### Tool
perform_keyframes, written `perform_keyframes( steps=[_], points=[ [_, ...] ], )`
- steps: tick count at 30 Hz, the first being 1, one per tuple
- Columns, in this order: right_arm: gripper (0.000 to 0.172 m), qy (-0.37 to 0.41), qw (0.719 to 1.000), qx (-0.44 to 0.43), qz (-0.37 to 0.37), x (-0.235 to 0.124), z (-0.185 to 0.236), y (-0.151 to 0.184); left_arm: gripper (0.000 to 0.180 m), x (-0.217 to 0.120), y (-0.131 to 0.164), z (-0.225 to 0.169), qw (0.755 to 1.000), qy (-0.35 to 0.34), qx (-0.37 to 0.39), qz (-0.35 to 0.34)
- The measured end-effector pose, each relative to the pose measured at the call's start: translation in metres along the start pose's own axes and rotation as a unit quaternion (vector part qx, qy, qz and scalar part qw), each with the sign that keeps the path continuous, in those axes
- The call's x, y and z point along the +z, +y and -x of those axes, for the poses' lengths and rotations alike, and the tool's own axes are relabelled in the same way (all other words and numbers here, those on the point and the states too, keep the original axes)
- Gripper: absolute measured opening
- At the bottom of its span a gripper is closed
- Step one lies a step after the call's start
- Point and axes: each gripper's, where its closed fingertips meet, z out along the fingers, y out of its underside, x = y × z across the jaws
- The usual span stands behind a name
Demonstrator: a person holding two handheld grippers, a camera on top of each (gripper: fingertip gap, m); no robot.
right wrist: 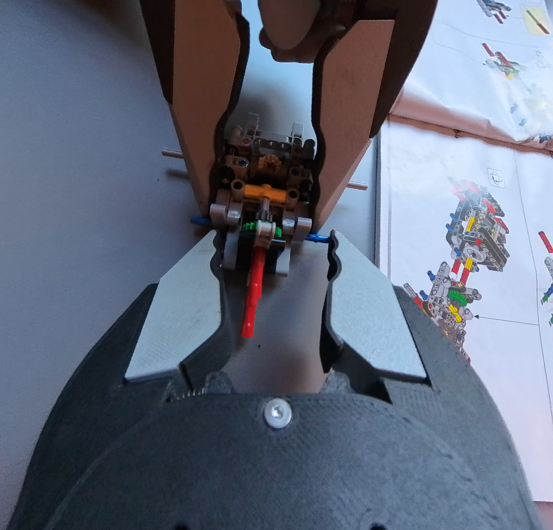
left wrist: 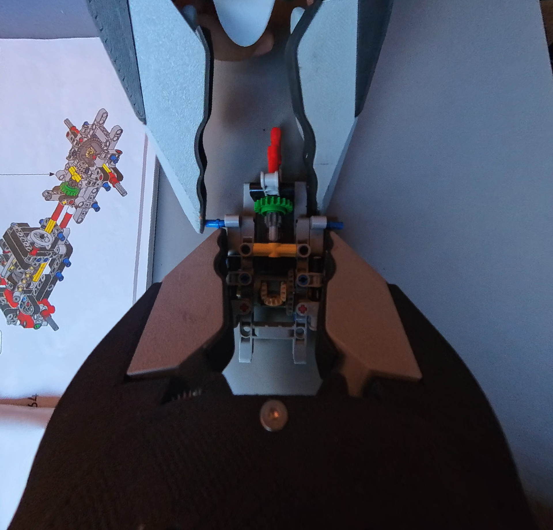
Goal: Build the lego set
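My left gripper, brown w/ wavy black pads, clamps the grey beam-and-gear assembly on the matte table. My right gripper, grey, gapes round its red-axle end; one tip touches a blue pin, other pad on the frame.

Soft daylight is falling from around twelve o'clock, leaving both near gripper bodies dim at six o'clock. Wide-angle distortion is bending the edges. The instruction booklet is glaring slightly; close foreground is blurring.
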Motion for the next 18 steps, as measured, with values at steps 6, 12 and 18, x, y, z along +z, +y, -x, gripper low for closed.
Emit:
perform_keyframes(
  steps=[6,12,18],
  points=[
    [0.068,-0.002,1.0,0.001,-0.003,0.0005,0.001,-0.0005,0.061,-0.0001,0.0002,-0.001,1.0,0.005,0.004,0.0],
    [0.069,-0.009,1.0,-0.004,0.003,0.0006,0.0022,-0.0006,0.061,0.0002,-0.0007,-0.0016,1.0,0.004,0.002,0.0],
    [0.069,-0.007,1.0,-0.006,0.0,0.0002,0.0023,-0.0007,0.07,0.0005,0.0,-0.0049,1.0,-0.004,0.01,0.01]
  ],
)
